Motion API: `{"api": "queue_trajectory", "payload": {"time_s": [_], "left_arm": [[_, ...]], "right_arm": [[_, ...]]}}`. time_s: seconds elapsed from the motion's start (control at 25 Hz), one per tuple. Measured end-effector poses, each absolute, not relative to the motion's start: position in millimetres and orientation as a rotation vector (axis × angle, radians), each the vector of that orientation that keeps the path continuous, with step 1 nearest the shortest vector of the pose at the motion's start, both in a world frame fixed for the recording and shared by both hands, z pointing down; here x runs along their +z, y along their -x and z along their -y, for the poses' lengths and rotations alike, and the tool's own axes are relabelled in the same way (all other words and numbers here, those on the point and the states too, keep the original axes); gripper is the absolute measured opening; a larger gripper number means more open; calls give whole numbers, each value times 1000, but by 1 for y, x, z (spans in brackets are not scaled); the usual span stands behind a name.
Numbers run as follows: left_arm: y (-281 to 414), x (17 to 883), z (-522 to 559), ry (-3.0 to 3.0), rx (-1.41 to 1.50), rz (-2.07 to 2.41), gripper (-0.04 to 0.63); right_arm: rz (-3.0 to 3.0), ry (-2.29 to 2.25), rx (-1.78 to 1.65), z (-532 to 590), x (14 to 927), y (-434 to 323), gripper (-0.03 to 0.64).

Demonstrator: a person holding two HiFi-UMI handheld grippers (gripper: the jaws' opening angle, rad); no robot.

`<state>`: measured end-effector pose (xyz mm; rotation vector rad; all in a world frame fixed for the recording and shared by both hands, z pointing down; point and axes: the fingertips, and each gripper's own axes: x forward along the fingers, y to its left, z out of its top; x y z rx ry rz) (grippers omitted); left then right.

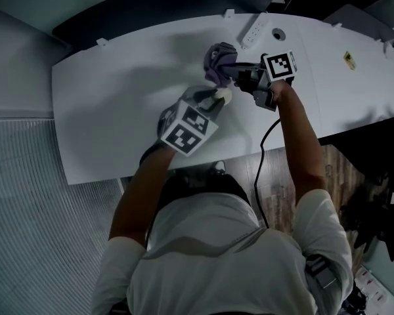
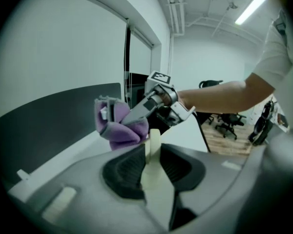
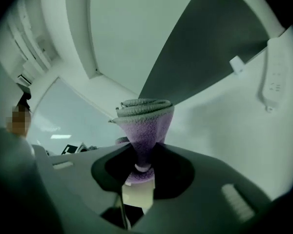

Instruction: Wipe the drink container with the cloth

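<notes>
Wiping looks underway, not done yet tbh: pale drink container clamped in left tongs above desk, purple cloth pinched in right tongs, held just beside container top.

I see left gripper over middle of desk, drink container clamped between its jaws. Right gripper just behind and right of it, cloth pinched in its jaws. Cloth just behind container. Power strip at desk's far edge, behind cloth. Cable hole right of strip.
</notes>
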<state>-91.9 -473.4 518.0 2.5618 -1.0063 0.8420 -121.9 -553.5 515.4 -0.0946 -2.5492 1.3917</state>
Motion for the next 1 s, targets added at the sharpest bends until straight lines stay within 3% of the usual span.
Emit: {"api": "queue_trajectory", "payload": {"time_s": [0.32, 1.0], "left_arm": [[89, 514, 471, -2563, 845, 1004, 97], [91, 516, 473, -2570, 823, 996, 98]], "right_arm": [[2317, 420, 1450, 533, 534, 146, 95], [1902, 47, 1275, 538, 671, 138, 97]]}}
